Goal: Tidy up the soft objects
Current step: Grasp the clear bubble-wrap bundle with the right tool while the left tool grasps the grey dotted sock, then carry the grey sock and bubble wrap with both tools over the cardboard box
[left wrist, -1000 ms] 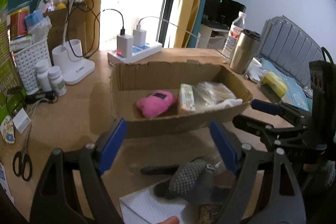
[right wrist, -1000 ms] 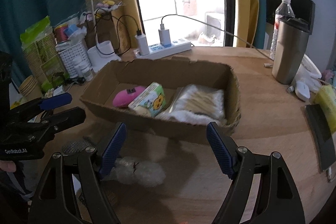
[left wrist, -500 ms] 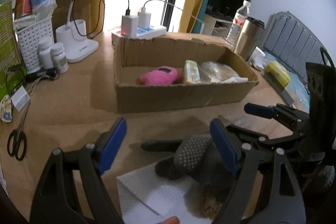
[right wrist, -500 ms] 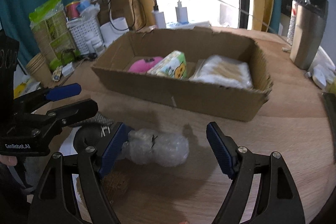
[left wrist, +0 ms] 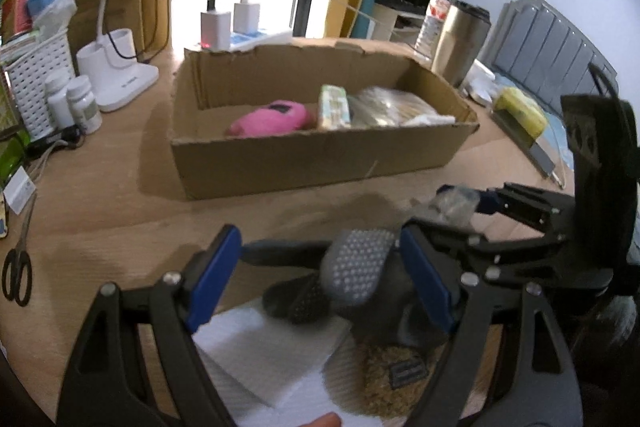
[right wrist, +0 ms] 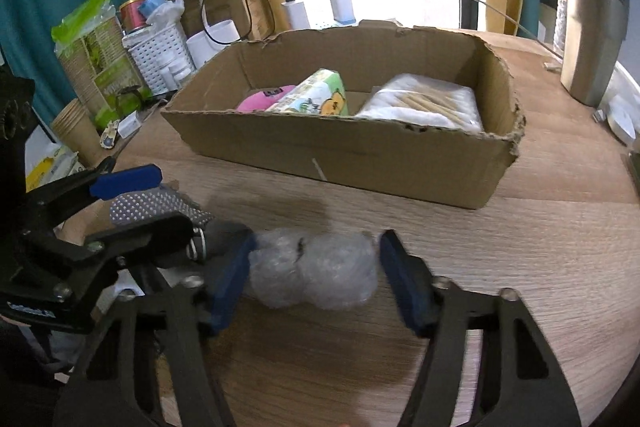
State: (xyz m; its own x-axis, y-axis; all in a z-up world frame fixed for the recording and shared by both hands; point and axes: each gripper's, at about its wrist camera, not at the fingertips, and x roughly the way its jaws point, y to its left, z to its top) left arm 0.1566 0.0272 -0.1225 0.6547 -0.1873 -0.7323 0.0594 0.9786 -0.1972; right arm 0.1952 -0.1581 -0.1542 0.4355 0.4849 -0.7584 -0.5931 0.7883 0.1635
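Two clear plastic-wrapped bundles (right wrist: 314, 273) lay on the wooden table (right wrist: 520, 247) between the right gripper's (right wrist: 316, 275) closing jaws, left pad touching, right pad just beside. Grey dotted gloves (left wrist: 356, 267) lay between the left gripper's (left wrist: 320, 279) spread jaws, before the cardboard box (right wrist: 360, 155).

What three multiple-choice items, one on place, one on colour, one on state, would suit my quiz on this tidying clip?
1. Where does the bubble wrap wad lie?
A. in the cardboard box
B. on the table between the right gripper's fingers
C. on the white basket

2. What colour is the plush toy in the cardboard box?
A. pink
B. yellow
C. black

3. How does the left gripper stand?
A. shut on the scissors
B. shut on a bottle
C. open around the grey glove

Answers: 1 B, the wad sits on the table between the right gripper's blue fingers; 2 A, it is bright pink; 3 C, the grey glove lies between its spread fingers.
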